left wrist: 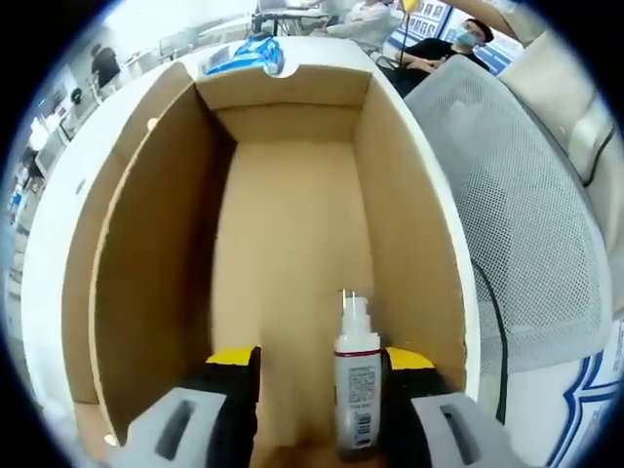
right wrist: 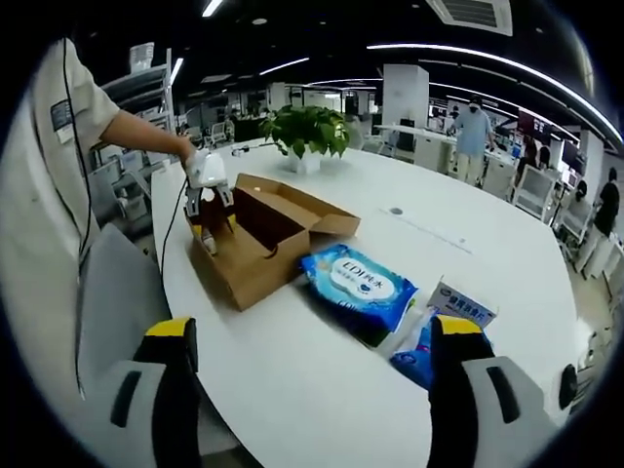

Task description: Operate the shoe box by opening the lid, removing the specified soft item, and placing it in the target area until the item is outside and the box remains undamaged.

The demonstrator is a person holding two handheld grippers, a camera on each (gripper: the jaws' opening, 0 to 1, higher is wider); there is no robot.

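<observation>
Closest to the lens in the left gripper view, the left tongs (left wrist: 317, 390) stand at the near end of the open shoe box (left wrist: 292, 253), with a small spray bottle (left wrist: 357, 390) upright between the two jaws. Whether the jaws press on the bottle cannot be told: a gap shows on its left side, while its right side lies against the right jaw. Bare brown cardboard forms the box floor and walls. Beyond the far wall of the box, a blue wipes packet (left wrist: 246, 54) lies on the white desk (left wrist: 327, 49). A grey mesh chair (left wrist: 526, 224) stands beside the right wall of the box. In the right gripper view, the right tongs (right wrist: 317, 375) hang wide apart above the desk (right wrist: 468, 244), holding nothing. The shoe box (right wrist: 263, 239) lies on the desk with its lid folded back, and the left tongs (right wrist: 208, 219), held by a person's hand (right wrist: 185, 151), reach into its near-left end. The wipes packet (right wrist: 356, 283) lies just beside the box, outside it. A smaller blue-and-white packet (right wrist: 458, 307) lies near the right jaw. A potted plant (right wrist: 307, 132) stands behind the box.
</observation>
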